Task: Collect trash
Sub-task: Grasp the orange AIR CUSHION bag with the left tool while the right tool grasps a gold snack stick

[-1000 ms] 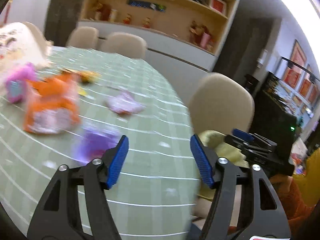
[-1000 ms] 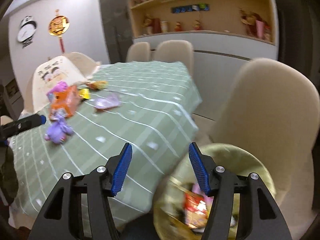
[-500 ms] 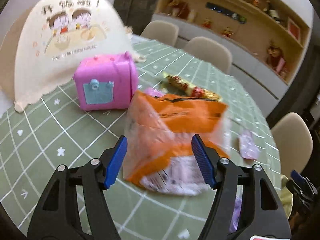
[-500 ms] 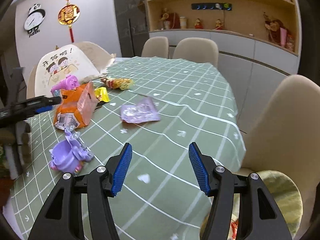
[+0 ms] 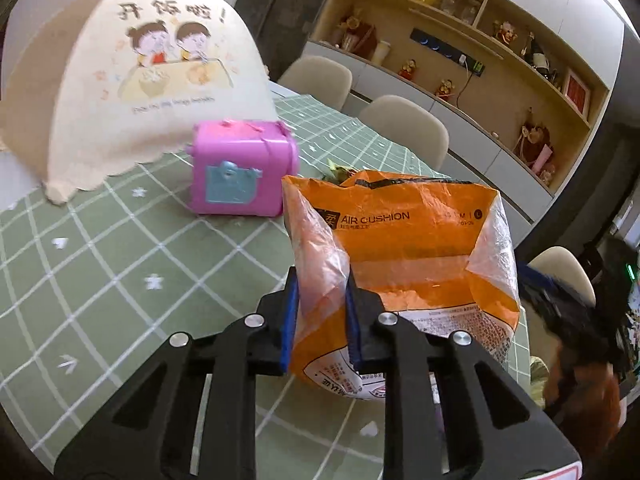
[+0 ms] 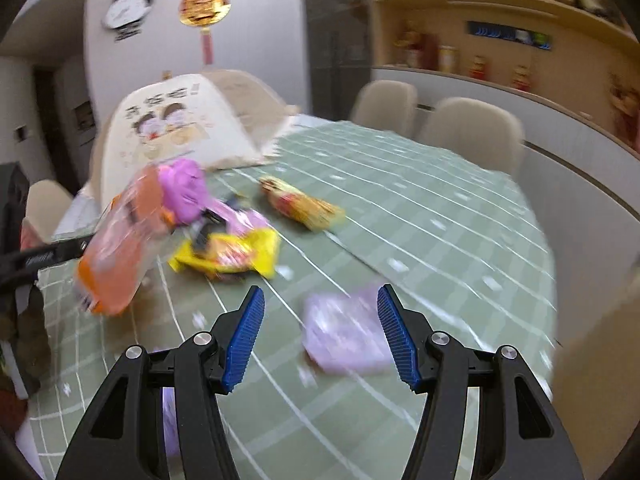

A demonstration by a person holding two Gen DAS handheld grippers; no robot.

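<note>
Closing left gripper (image 5: 318, 316) jaws, orange bag (image 5: 404, 256) between

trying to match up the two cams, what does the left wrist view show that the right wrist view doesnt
Only the left wrist view: the left gripper, jaws closing on a side fold of the orange bag, and the bag's print.

Only the right wrist view: the open right gripper over a purple wrapper, a yellow wrapper, a wall clock.

Both: the orange bag, pink toy box, cartoon food cover, green checked tablecloth.

Both wrist cams look down-fwd, close over table (image 5: 100, 264); share orange bag (image 5: 408, 248).
</note>
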